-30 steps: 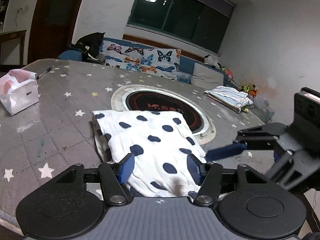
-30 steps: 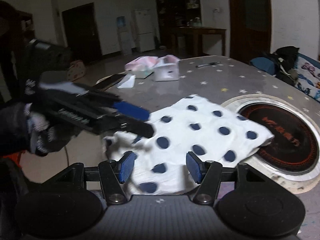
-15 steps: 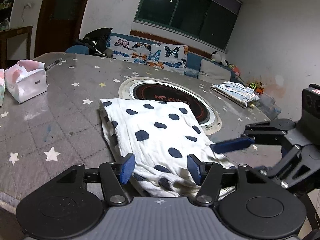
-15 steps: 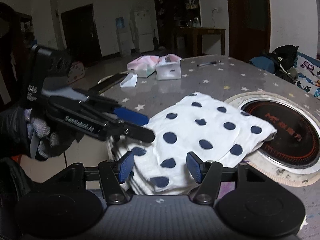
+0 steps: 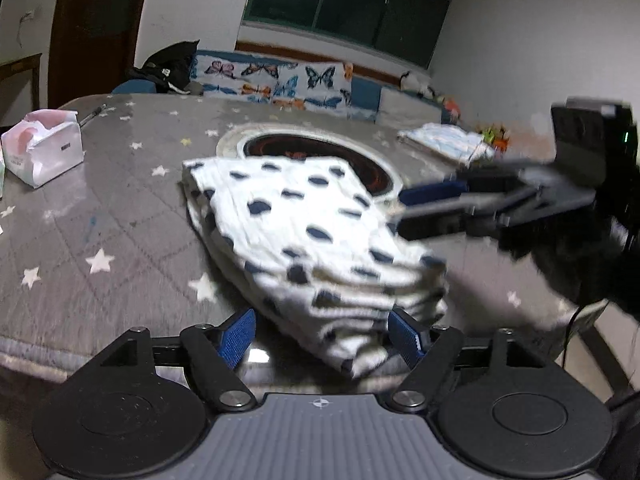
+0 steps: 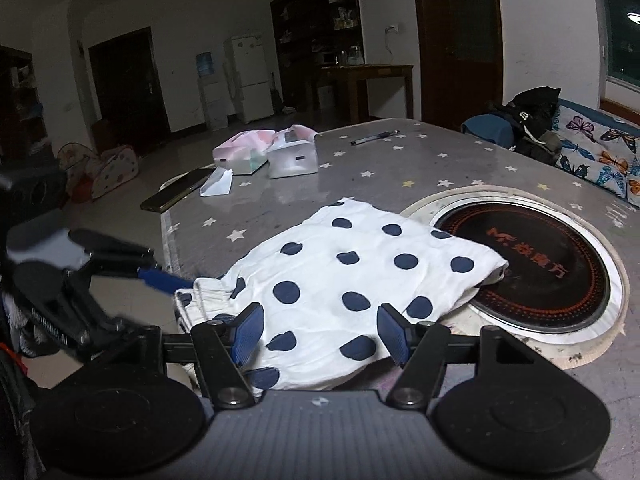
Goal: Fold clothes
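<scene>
White cloth (image 6: 352, 280) with navy dots lies folded on the grey starred worktop (image 5: 100, 216), its far corner over the round hotplate (image 6: 552, 264). Both the left gripper (image 5: 322, 334) and the right gripper (image 6: 320, 332) are opening, their blue fingers (image 5: 236, 336) spread either side of the near edge without pressing it. A second ago the fingers stood narrower; the wider stance suggests this fold is released.

Tissue packs (image 6: 276, 154) crowd the far corner; star-print table (image 6: 400, 168) beside them lies bare.
</scene>
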A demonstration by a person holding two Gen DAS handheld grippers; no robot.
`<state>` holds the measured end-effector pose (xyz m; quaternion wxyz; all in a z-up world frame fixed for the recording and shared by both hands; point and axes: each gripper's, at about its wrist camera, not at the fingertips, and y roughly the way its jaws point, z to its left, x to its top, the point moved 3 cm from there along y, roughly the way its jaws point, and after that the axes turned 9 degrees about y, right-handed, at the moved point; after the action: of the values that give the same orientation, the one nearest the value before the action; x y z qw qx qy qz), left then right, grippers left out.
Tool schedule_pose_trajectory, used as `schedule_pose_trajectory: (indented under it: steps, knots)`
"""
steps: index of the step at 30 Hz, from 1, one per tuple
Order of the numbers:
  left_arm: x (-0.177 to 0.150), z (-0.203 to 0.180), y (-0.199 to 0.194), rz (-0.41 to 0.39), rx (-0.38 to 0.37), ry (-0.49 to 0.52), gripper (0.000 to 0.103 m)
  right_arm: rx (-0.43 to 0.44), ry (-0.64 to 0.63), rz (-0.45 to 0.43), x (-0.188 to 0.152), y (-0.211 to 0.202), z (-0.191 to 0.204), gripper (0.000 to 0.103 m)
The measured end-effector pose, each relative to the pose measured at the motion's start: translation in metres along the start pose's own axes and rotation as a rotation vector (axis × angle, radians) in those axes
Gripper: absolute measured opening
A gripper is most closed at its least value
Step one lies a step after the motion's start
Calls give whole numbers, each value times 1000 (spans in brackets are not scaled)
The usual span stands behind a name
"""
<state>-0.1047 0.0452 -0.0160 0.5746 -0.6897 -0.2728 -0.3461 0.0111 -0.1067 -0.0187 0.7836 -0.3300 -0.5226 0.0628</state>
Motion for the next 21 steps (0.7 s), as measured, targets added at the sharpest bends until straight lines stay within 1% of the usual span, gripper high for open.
schedule_pose_trajectory:
  steps: [4, 6, 8, 12, 17, 21]
  knots:
    - [-4, -2, 4, 14, 24, 23, 75, -6, 8, -5, 0, 0, -2, 64]
    - [-4, -3, 7, 20, 34, 40, 74, -9, 12, -6, -1, 0, -3, 67]
    - [-6, -5, 9, 25, 41, 58, 71, -10, 15, -8, -1, 0, -3, 70]
    - [-6, -5, 10, 29, 39, 55, 69, -12, 21, -11, -2, 0, -4, 71]
    - [-6, -4, 10, 30, 35, 56, 57, -16, 31, -10, -2, 2, -8, 73]
    - [-6, 0, 9, 30, 52, 41, 57, -18, 35, -12, 0, 2, -8, 74]
